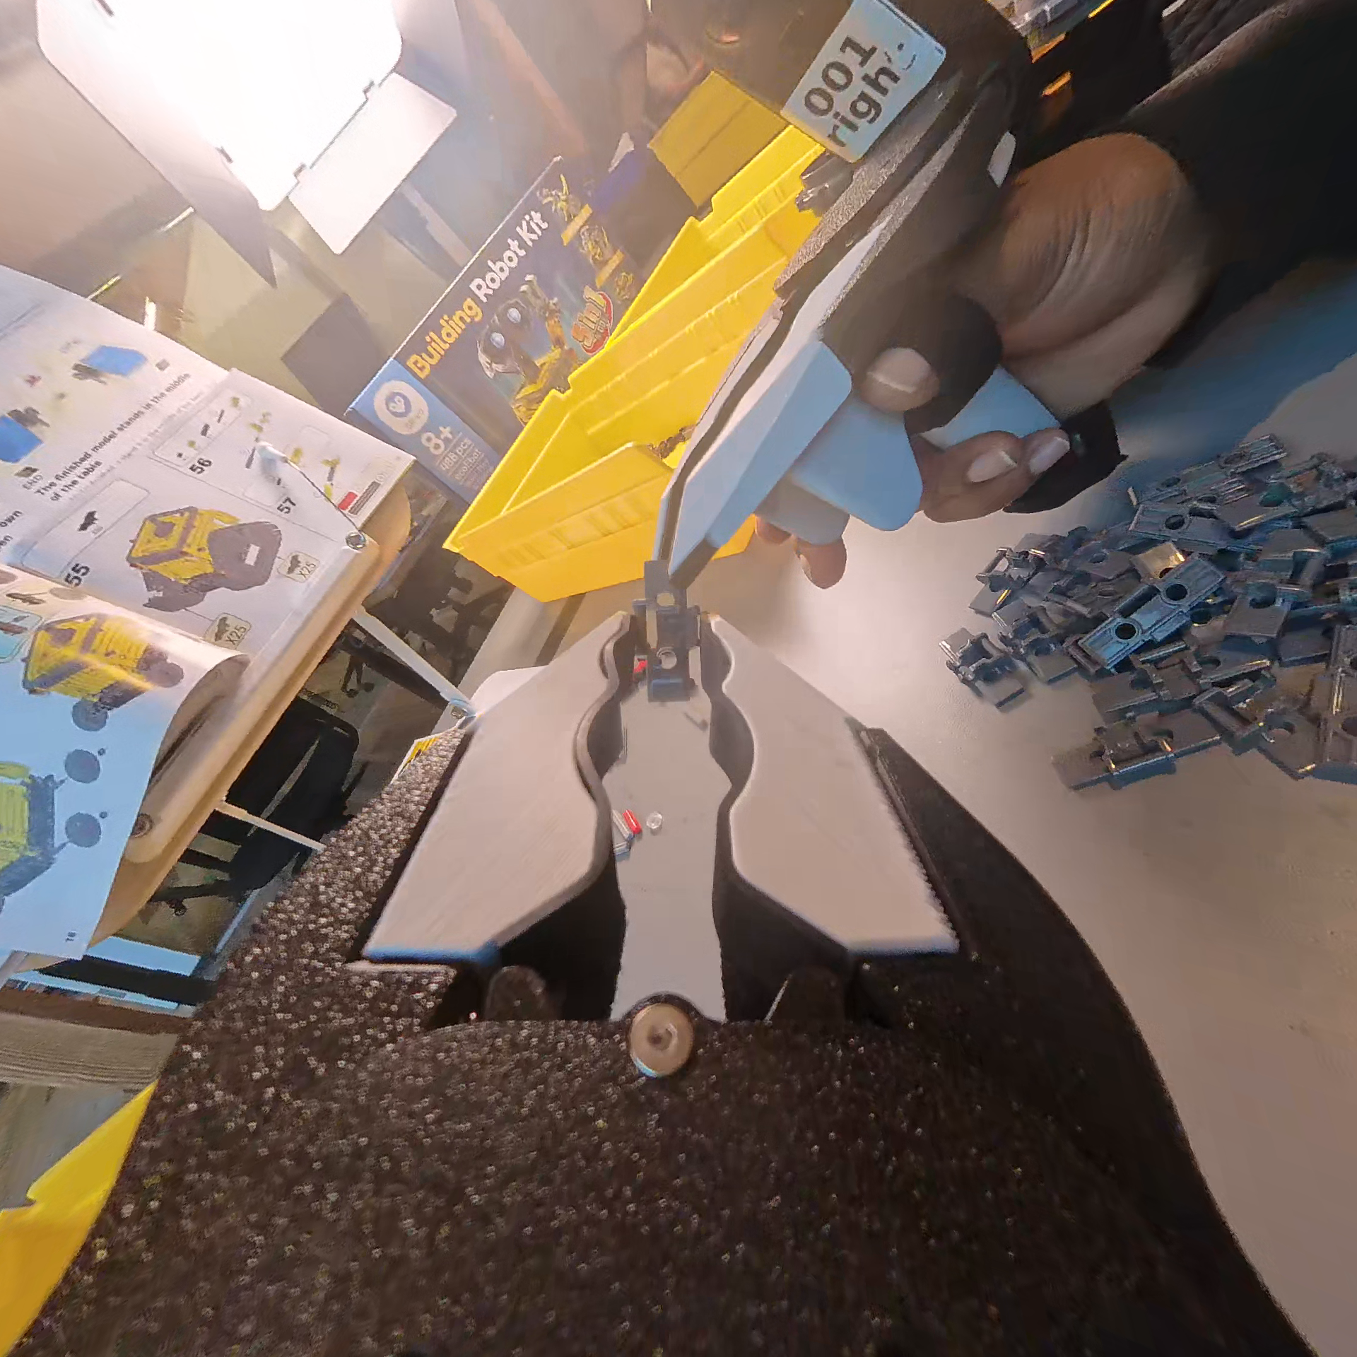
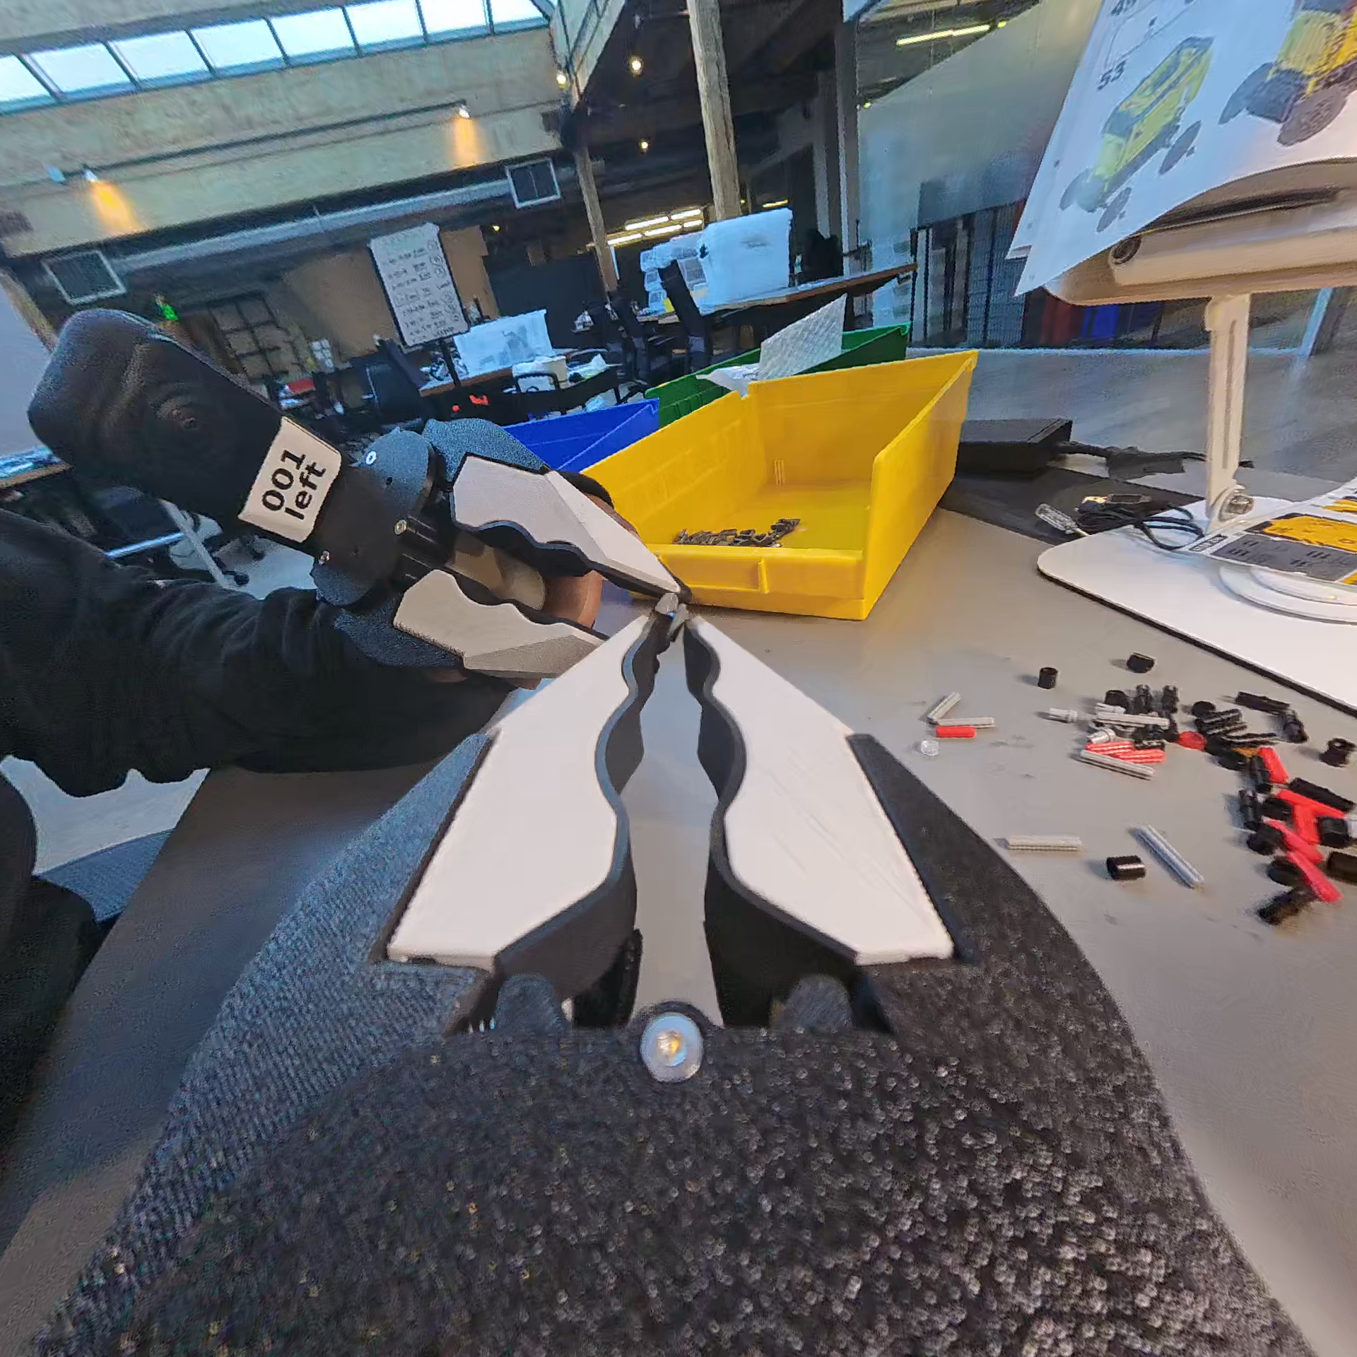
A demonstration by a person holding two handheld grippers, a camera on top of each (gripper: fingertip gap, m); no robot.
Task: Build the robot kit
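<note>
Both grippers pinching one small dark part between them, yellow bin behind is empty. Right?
Not quite. The left gripper and right gripper do meet on the small dark part, but the yellow bin is not empty: the right wrist view shows a few dark pieces on its floor.

A: Two handheld grippers, the left gripper (image 1: 664, 631) and the right gripper (image 2: 672, 624), meet over one grey table (image 2: 991, 646) at 12 o'clock in both wrist views.

B: Bins?

A: Three in the right wrist view: one yellow bin (image 2: 800, 470) at 1 o'clock, one blue bin (image 2: 587, 437) and one green bin (image 2: 866, 345) behind it.

B: Loose parts?

A: Two spreads, too many to count: one heap of dark blue-grey track links (image 1: 1189, 631) at 2 o'clock in the left view, one scatter of black, red and grey pins (image 2: 1211, 764) at 3 o'clock in the right. One kit box (image 1: 507, 308), one instruction booklet (image 1: 147, 529).
</note>
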